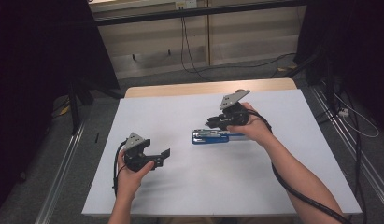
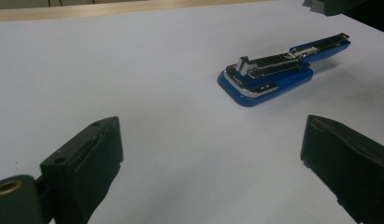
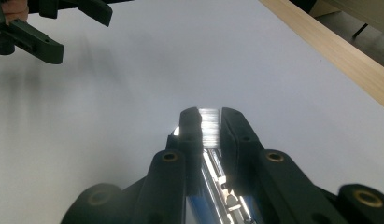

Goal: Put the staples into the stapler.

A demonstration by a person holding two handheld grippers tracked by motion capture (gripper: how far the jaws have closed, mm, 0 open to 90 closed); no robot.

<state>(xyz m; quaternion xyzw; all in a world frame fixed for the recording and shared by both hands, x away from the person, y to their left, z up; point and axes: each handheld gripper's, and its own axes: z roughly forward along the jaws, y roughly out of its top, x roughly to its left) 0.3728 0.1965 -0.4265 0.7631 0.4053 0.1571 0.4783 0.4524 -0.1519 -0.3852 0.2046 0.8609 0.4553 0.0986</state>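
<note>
High view: blue plastic stapler with chrome magazine (image 1: 209, 136) lay mid-desk on white desk (image 1: 180, 186). Right gripper (image 1: 213, 124) clamped on its top arm (image 3: 209, 126), likely to pin or lift it. Left gripper (image 1: 162, 157) released, parked well clear, jaws wide, probably ready to assist.

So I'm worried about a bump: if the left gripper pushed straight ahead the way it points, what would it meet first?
Probably the blue stapler. In the left gripper view it lies ahead of the open left gripper, slightly toward one side, with bare white table between. It might slip just past; depth is hard to judge.
</note>
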